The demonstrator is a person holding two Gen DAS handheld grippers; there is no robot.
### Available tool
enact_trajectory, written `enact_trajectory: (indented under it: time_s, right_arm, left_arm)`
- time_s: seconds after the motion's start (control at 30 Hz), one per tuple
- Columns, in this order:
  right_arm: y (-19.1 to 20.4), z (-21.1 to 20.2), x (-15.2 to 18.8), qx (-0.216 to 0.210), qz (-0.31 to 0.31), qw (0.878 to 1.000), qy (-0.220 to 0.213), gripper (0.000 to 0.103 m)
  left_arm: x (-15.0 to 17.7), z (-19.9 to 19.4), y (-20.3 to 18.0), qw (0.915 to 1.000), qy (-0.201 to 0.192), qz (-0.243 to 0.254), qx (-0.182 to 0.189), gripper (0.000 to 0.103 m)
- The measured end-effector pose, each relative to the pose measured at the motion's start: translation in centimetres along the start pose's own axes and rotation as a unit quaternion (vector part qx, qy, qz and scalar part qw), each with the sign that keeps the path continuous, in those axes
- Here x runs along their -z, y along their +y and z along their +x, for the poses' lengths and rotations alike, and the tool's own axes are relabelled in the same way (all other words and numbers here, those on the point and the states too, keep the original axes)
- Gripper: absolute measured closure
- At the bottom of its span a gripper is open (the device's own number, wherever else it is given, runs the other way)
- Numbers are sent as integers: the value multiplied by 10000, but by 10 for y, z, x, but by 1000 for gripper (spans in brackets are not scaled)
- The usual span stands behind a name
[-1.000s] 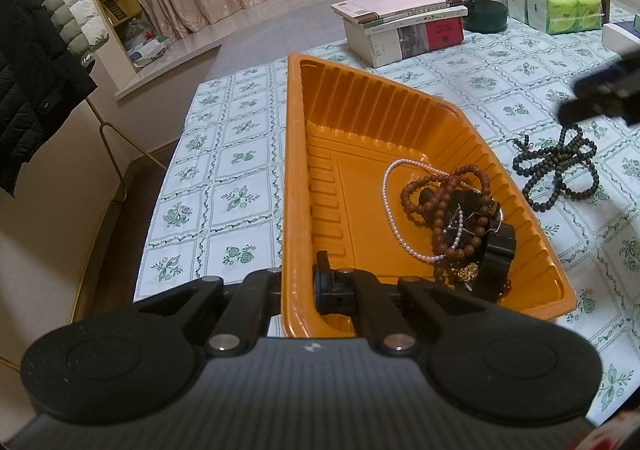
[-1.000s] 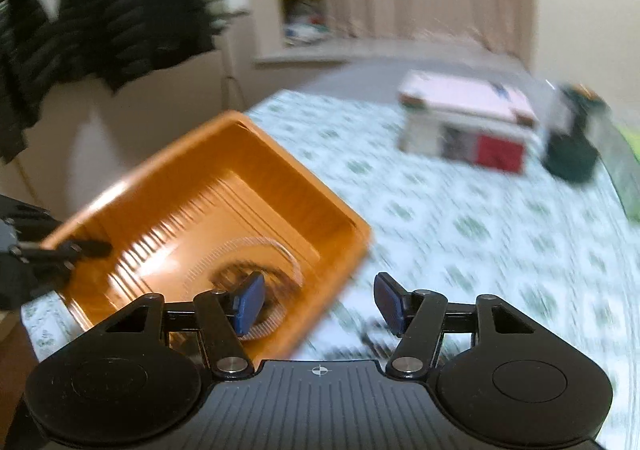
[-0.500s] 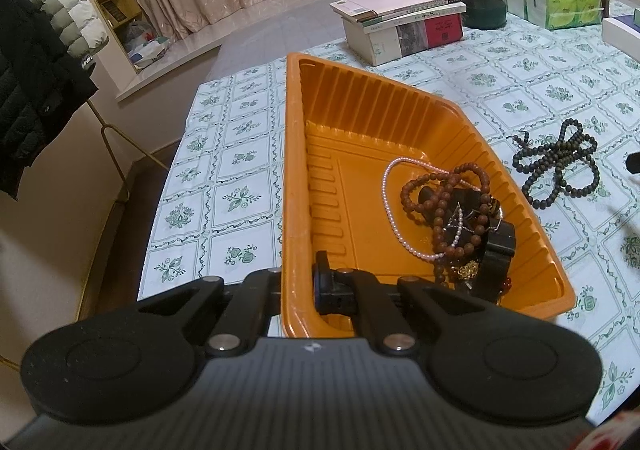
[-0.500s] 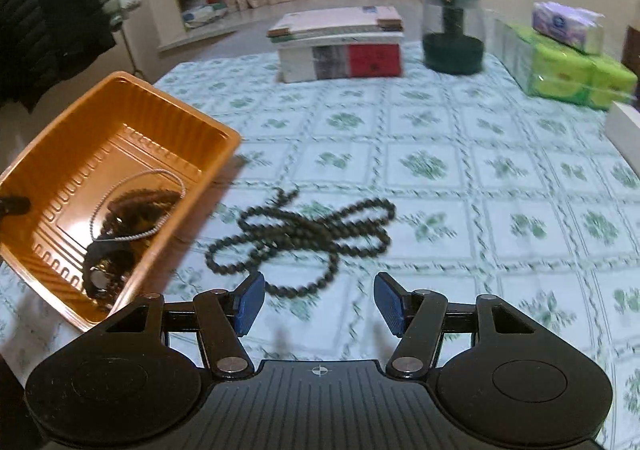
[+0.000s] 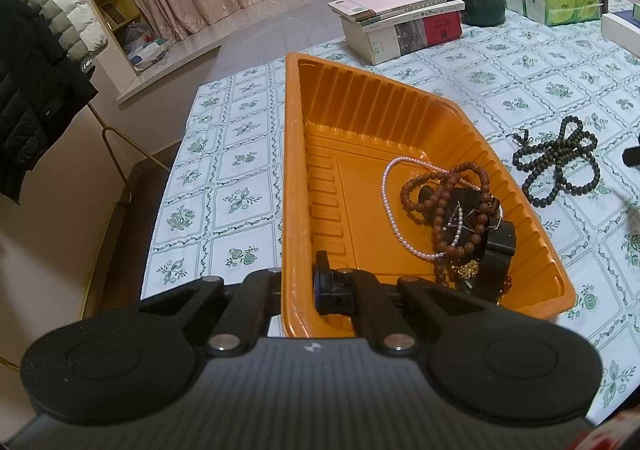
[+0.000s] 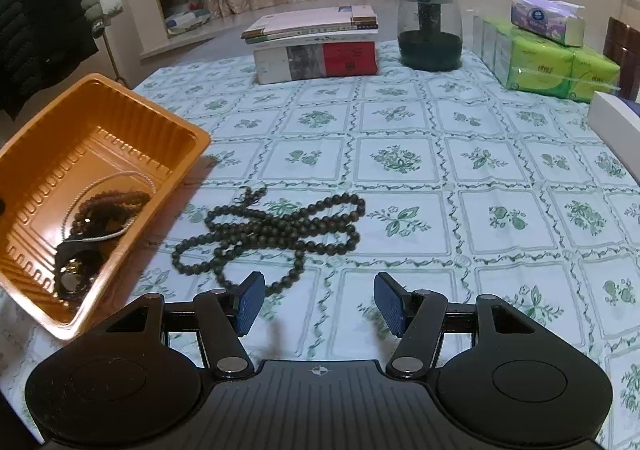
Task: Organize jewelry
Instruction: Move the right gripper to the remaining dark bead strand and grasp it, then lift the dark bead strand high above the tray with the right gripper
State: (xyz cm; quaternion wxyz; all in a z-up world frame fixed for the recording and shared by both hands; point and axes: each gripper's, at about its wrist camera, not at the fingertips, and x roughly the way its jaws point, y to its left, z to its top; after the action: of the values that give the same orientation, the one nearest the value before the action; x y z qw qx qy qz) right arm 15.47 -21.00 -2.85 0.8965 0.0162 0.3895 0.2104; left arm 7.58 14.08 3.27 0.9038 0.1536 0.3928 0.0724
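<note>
Left wrist view: left claw (image 5: pixel 298 284) clamped tight on the near rim of the orange tray (image 5: pixel 294 170), steadying it.
Tray contents: pearl strand (image 5: pixel 390 206), brown beads (image 5: pixel 442 202) and dark pieces heaped toward four o'clock.
Right wrist view: right claw (image 6: pixel 319 304) half open and empty, hovering over the bench (image 6: pixel 500 170).
Dark bead necklace (image 6: pixel 276 228): loose on the cloth at twelve o'clock of that claw, just beside the tray.
Advice: drop onto the knot where strands cross, pinch several at once, lift clear before swinging over.
</note>
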Motion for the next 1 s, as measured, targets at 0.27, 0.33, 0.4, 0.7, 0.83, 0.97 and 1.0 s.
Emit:
enact_trajectory:
  time_s: [0.27,0.33,0.4,0.7,0.83,0.97,1.0]
  right_arm:
    - [4,30,-11,-286,-275,9989,235,75]
    - [7,40,-12,-290,-302,9986,318,75]
    - [10,49,-14,-266,-340,9983,391,75]
    - [22,65,-14,14,-521,9976,466,97]
    - [23,43,-19,156,-769,9965,295,97]
    - [19,9,-34,409,-1079,9933,-72,97]
    - [17,-1,-39,468,-1140,9922,-171,97]
  left_arm:
    - [0,0,0,10000,4,-1,-3,100]
    - [0,0,0,10000,6,-2,-5,100]
    - [0,0,0,10000,8,4,-8,100]
    - [0,1,0,10000,26,13,-13,100]
    - [0,3,0,10000,18,19,-15,100]
    - [0,3,0,10000,9,14,-11,100]
    - [0,3,0,10000,4,9,-8,100]
